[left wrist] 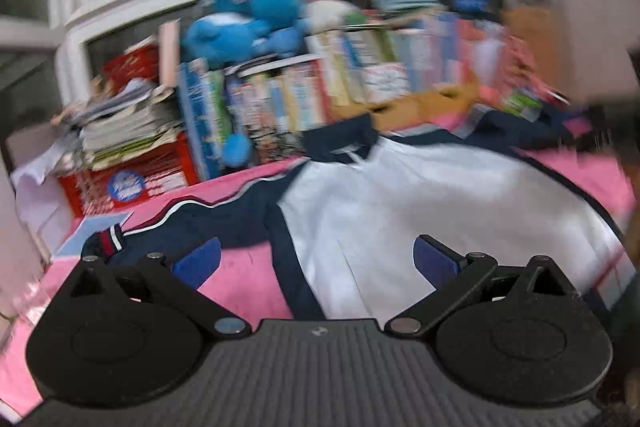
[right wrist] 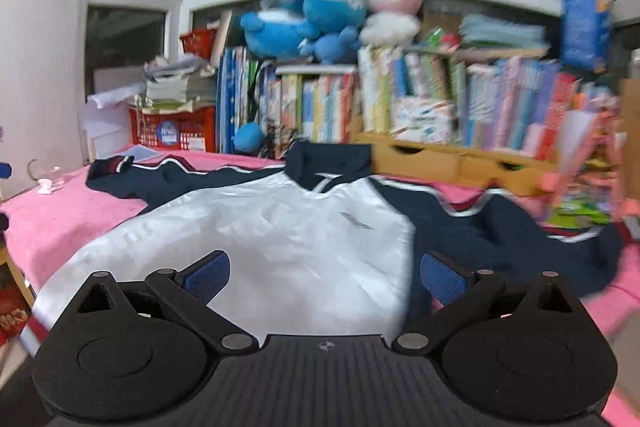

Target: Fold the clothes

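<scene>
- My left gripper [left wrist: 316, 259] has its fingers spread wide with nothing between the blue pads [left wrist: 198, 261]; it hangs over the near edge of the jacket [left wrist: 400, 227].
- My right gripper [right wrist: 324, 275] is likewise wide apart and empty, blue pads [right wrist: 210, 273] flanking the white chest panel.
- The jacket [right wrist: 288, 227] lies flat, front up, on the pink cover [right wrist: 52, 219], collar at 12 o'clock from the right wrist camera.
- Its body is white, with a navy collar [right wrist: 332, 157] and navy sleeves edged in white piping.
- In the right wrist view one sleeve [right wrist: 152, 179] runs out toward 10 o'clock, ending in a red-and-white striped cuff; the other sleeve [right wrist: 520, 235] spreads toward 3 o'clock.
- In the left wrist view that cuffed sleeve [left wrist: 208, 219] stretches toward 9 o'clock, its cuff just beyond my left pad, and a navy side seam runs down between the fingers.
- Past the collar at 12 o'clock stands a row of books [right wrist: 440, 99], with blue plush toys [right wrist: 304, 23] and a pink-and-white plush toy [right wrist: 396, 3] on top.
- At 10 o'clock a red basket [right wrist: 176, 131] carries a stack of papers.
- A clear glass [right wrist: 50, 177] sits on the pink cover at 9 o'clock in the right view, well apart from the jacket.
- The left wrist view is heavily blurred, so finer detail there I cannot tell.
</scene>
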